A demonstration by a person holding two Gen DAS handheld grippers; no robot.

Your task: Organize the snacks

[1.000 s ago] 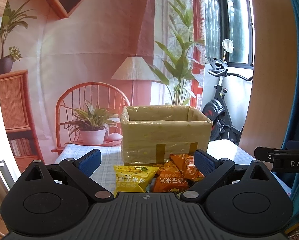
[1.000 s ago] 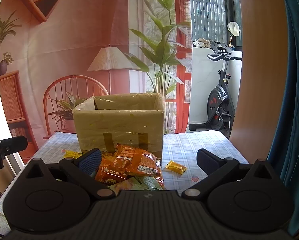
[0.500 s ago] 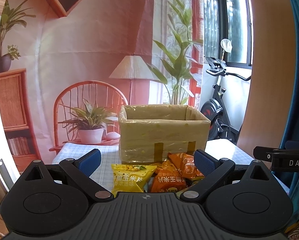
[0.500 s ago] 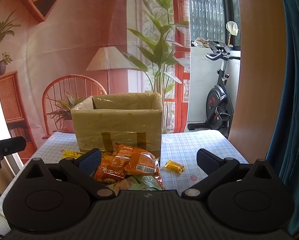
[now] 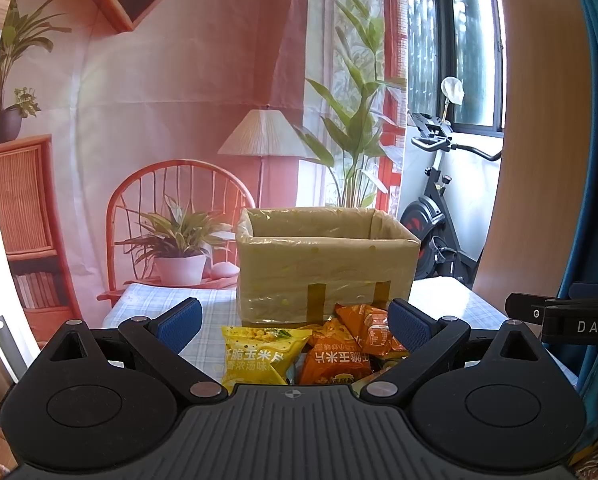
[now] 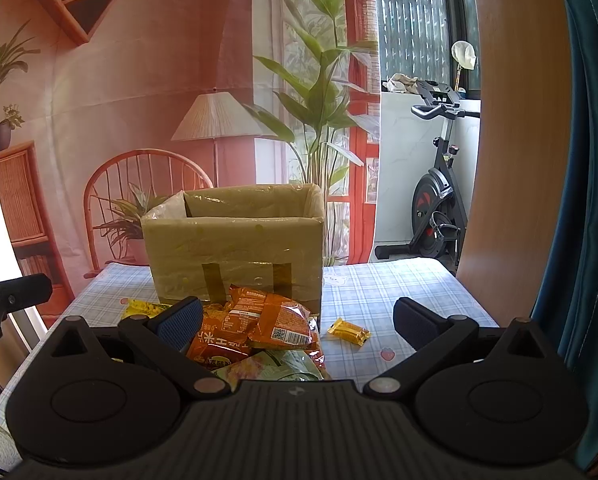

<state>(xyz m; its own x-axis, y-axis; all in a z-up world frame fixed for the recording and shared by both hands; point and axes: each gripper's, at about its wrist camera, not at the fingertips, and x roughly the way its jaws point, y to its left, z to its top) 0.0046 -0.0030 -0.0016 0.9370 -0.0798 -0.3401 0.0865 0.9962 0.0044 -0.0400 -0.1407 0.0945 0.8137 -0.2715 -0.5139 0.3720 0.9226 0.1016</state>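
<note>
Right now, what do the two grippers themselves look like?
Both match: a black ribbed body with two round black pivot discs, silver pins, and angled black fingers ending in blue textured pads. The left gripper and right gripper share this build. In the left view, the right gripper's side bar shows white "DAS" lettering. No cables or sleeves visible.

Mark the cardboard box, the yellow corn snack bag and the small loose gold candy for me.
cardboard box [image 6: 235, 256]: right wrist view, on its front wall.
yellow corn snack bag [image 5: 259, 354]: left wrist view, middle of its printed face.
small gold candy [image 6: 349, 331]: right wrist view, centre of the wrapper.
</note>
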